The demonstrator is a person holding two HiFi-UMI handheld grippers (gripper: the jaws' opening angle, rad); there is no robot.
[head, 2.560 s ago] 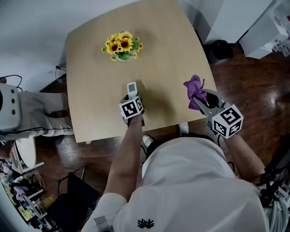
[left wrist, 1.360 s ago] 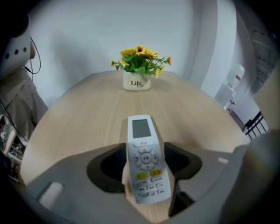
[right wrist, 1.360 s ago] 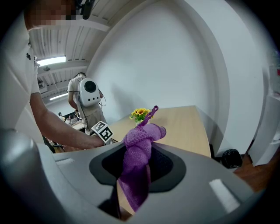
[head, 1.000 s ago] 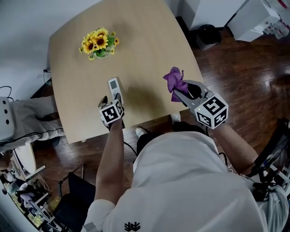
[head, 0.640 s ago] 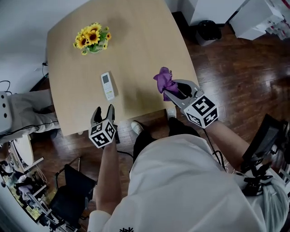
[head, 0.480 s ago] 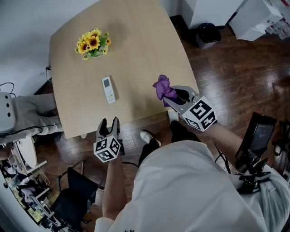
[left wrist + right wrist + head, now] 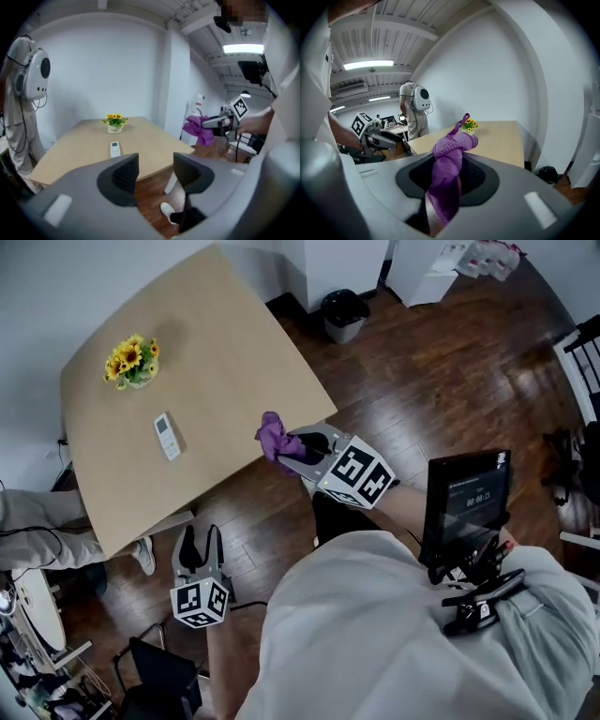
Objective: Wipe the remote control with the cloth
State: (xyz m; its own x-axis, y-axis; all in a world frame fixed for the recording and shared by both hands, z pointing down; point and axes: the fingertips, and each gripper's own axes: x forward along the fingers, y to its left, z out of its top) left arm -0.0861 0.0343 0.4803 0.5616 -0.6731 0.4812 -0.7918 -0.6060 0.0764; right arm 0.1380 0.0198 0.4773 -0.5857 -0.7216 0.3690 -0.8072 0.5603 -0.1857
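Observation:
The white remote control (image 7: 166, 436) lies flat on the wooden table (image 7: 216, 352), also seen as the remote control (image 7: 115, 149) ahead of the left gripper. My left gripper (image 7: 199, 538) hangs over the floor, off the table's near edge. Its jaws have just been closing and stand apart with nothing between them, as the left gripper (image 7: 156, 168) view shows. My right gripper (image 7: 292, 448) is shut on the purple cloth (image 7: 273, 436) beside the table's near corner. The cloth (image 7: 447, 173) bunches out past the jaws.
A vase of sunflowers (image 7: 130, 360) stands at the table's far side. A black bin (image 7: 342, 307) sits on the wood floor beyond the table. A screen on a stand (image 7: 466, 498) is at my right. Another person (image 7: 21, 108) stands by the table's left side.
The left gripper let go of the remote, which now lies on the table, and drew back off the table's edge. The right gripper moved back with the cloth. The view swung.

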